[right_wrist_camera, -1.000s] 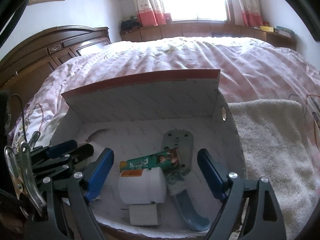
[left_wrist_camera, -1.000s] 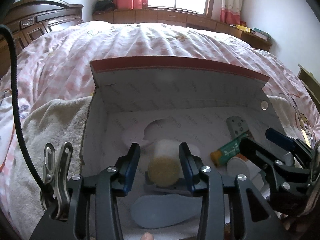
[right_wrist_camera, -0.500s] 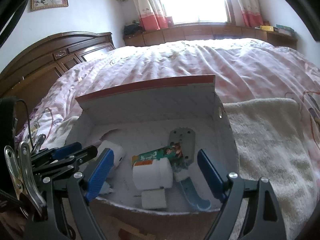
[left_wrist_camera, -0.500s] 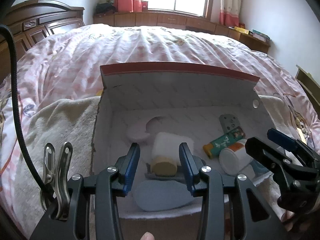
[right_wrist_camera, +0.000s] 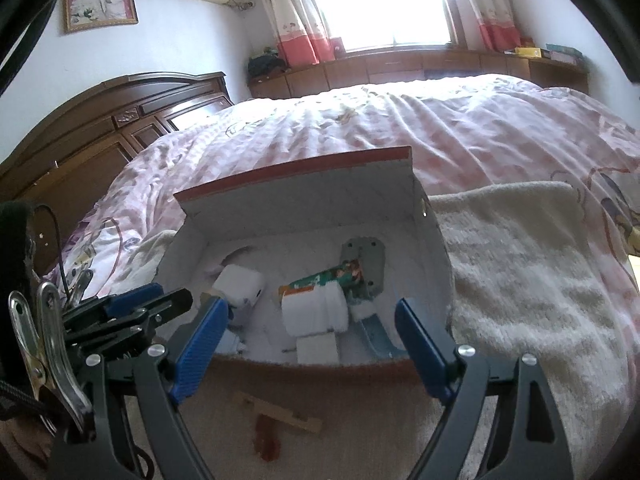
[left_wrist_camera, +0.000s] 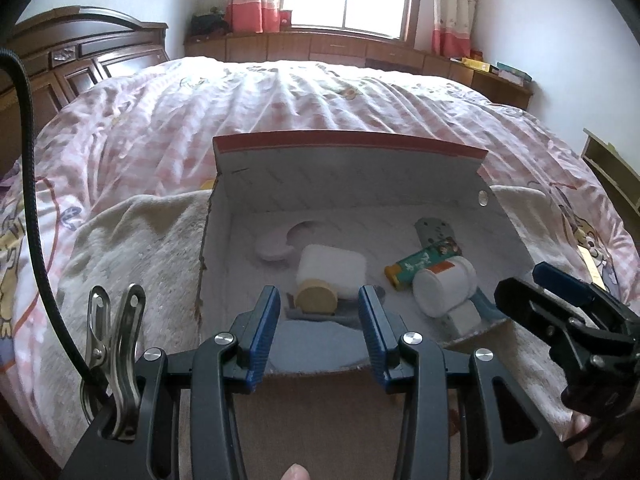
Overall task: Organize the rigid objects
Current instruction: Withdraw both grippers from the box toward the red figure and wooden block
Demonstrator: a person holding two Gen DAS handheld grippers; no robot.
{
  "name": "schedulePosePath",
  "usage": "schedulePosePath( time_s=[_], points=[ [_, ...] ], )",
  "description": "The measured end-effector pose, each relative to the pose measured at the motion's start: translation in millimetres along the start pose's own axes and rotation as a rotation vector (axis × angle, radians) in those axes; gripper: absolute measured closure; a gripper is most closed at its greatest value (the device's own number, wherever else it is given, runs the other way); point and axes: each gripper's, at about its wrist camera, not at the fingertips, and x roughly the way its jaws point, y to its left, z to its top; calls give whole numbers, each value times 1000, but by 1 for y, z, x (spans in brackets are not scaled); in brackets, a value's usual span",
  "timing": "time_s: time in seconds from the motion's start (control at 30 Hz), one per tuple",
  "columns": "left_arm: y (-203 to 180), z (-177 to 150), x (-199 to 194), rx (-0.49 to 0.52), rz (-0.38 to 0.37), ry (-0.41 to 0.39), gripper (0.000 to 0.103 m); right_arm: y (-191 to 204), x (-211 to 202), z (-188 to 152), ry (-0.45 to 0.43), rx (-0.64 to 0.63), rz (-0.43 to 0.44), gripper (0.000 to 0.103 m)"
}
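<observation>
Progress check: looks near done, my read. Open white cardboard box with red-edged flap (left_wrist_camera: 352,172) sits on a cream towel (left_wrist_camera: 132,240) on the pink-quilted bed (left_wrist_camera: 280,100).

Inside, left to right:
- pale pink crescent-cut piece (left_wrist_camera: 276,246)
- white rounded block (left_wrist_camera: 332,266), tan round disc (left_wrist_camera: 317,299) in front
- green tube (left_wrist_camera: 420,262) across a grey perforated plate (left_wrist_camera: 434,232)
- white cylindrical bottle (left_wrist_camera: 444,286)
- small white cube (left_wrist_camera: 464,318)
- blue curved piece (right_wrist_camera: 378,334)

Left gripper (left_wrist_camera: 318,332): jaws partly apart, empty, outside the box front. Right gripper (right_wrist_camera: 316,350): jaws wide apart, empty.

Left over: wooden strip (right_wrist_camera: 280,412) on the floor, maybe not part of the job.
</observation>
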Motion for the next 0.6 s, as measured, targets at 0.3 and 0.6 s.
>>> schedulePosePath(
  time_s=[0.3, 0.6],
  points=[
    [-5, -12, -15, 10, -5, -4, 61, -2, -15, -17, 11, 11, 0, 14],
    [-8, -23, -25, 12, -7, -2, 61, -2, -24, -32, 27, 19, -1, 14]
  ],
)
